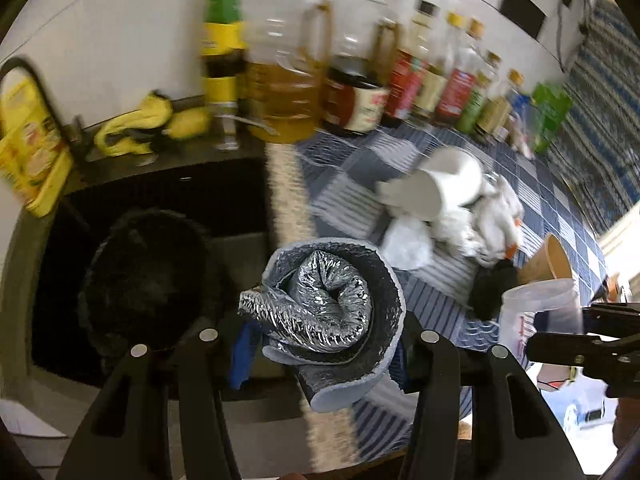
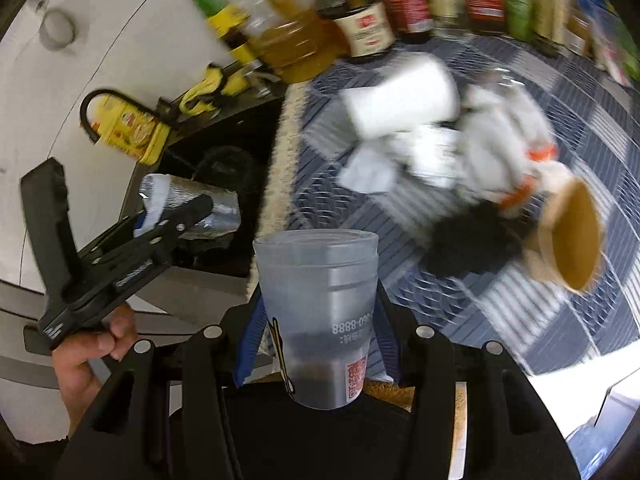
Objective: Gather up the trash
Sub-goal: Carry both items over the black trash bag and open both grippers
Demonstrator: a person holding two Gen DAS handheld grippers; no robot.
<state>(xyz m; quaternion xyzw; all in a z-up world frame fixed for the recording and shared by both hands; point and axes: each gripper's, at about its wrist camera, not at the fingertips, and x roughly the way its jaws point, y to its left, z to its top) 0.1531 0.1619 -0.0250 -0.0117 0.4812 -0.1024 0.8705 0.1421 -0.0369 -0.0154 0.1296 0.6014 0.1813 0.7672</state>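
The left gripper (image 1: 320,336) was closed on a rolled silver foil pouch (image 1: 324,300), with one finger on each side of the roll. The pouch was held in the air, just right of a black-lined bin (image 1: 148,280) that sat below the worktop's left edge. In the right wrist view, the same pouch (image 2: 200,208) appeared at the left, clamped in the left gripper (image 2: 172,224), with the person's left hand (image 2: 92,352) on the handle.

The right gripper (image 2: 320,344) was closed on a translucent plastic cup (image 2: 320,312). The cup was held with its mouth toward the camera and its base pointing away, over the near edge of the worktop (image 2: 600,160). Printed digits and a red label showed on its wall. In the left wrist view, this cup (image 1: 536,312) appeared at the right edge, beside the right gripper (image 1: 560,340).

The remaining trash lay on the blue-checked cloth covering the worktop:
- a white paper cup (image 1: 440,184) on its side;
- crumpled white paper (image 1: 492,212) just right of it;
- a brown paper cup (image 1: 552,260) on its side, at the near right;
- a black item (image 1: 492,288) touching the brown cup; its type could not be determined.

A row of sauce and oil bottles (image 1: 360,80) stood along the far wall. Both views were motion-blurred.
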